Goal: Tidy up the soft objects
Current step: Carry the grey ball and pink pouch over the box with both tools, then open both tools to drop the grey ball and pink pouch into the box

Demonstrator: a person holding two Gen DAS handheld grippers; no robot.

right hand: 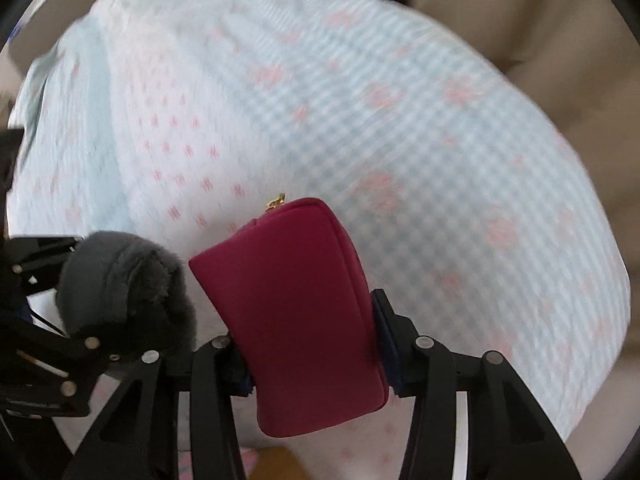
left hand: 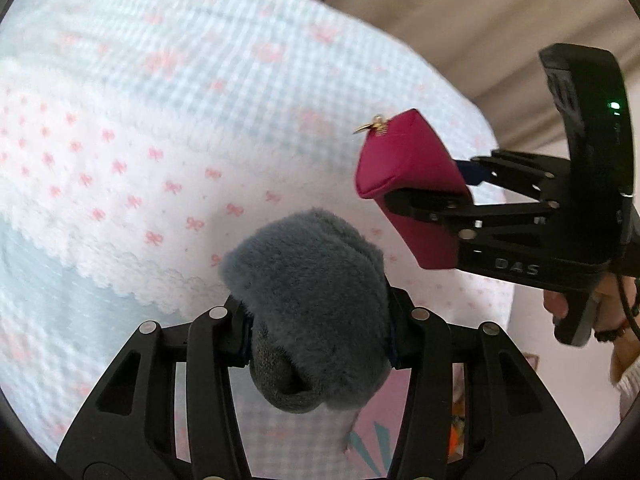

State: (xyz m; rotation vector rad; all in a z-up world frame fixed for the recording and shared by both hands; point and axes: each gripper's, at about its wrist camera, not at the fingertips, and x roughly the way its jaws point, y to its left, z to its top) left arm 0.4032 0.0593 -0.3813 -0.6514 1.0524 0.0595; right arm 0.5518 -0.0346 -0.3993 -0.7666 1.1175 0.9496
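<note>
A slip is being risked: the grey fluffy plush item [left hand: 308, 304] is being squeezed between the left gripper [left hand: 318, 332] pads, and fur compresses, so it could be dropped onto the blue-and-white gingham bedding with pink bows [left hand: 160, 120] below. The magenta zipped fabric pouch [right hand: 296, 312] is being clamped at its lower half by the partly closed right gripper [right hand: 316, 360], so tilting may be caused. Both items are being held at lower centre of their frames, seemingly clear of the bedding, though blur is limiting certainty.
</note>
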